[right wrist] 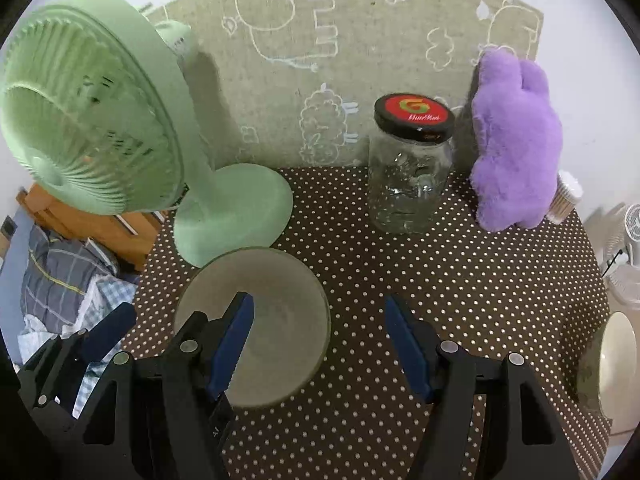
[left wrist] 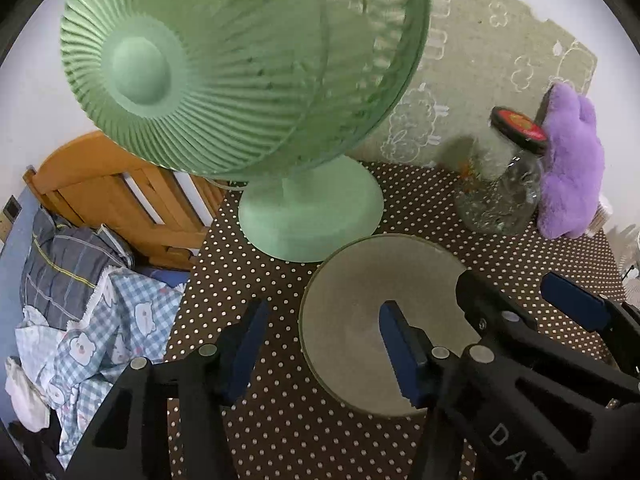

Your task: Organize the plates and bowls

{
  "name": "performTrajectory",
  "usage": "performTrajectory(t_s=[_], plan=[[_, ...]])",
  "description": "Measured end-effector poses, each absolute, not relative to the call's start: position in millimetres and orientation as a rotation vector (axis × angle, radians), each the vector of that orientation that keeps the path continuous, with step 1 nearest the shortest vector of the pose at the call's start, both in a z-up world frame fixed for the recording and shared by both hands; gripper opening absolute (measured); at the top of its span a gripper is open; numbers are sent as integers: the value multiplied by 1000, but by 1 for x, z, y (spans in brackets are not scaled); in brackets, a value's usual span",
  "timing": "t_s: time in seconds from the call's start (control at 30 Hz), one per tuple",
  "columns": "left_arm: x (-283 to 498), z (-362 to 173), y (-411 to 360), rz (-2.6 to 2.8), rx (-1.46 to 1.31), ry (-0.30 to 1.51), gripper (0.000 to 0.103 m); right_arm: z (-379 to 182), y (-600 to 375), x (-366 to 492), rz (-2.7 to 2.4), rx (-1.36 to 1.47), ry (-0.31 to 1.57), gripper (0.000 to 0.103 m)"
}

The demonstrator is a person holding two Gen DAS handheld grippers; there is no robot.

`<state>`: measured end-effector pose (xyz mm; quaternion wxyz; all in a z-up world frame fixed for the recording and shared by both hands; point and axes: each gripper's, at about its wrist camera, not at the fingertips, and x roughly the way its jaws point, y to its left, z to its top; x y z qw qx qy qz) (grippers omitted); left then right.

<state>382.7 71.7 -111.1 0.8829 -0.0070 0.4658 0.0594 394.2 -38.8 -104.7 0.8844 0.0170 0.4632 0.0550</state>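
Polka-dot tablecloth (right wrist: pixel 400 280) carries one grey plate (right wrist: pixel 280 320), lying between my left gripper (left wrist: pixel 324 344) and right gripper (right wrist: pixel 320 344) (both spread, nothing held), left nearer.

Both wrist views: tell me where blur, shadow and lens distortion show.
Left wrist view: the green fan looms close and stretched by the fisheye, and the glass jar is smeared and tilted. Right wrist view: the jar is sharp, the fan bows at the edge, and it shadows the wall.
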Motion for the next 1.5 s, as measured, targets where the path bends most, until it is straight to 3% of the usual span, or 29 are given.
performTrajectory(t_s=[0.27, 0.4, 0.63, 1.5], plan=[[400, -143, 80, 115, -18, 1014, 59, -140, -34, 415, 102, 47, 1018, 66], [404, -152, 80, 96, -12, 1017, 52, -150, -31, 419, 108, 44, 1032, 61], [409, -166, 84, 61, -40, 1054, 38, -164, -26, 426, 147, 33, 1075, 33], [351, -156, 57, 24, -23, 1100, 35, -147, -45, 374, 158, 7, 1095, 32]])
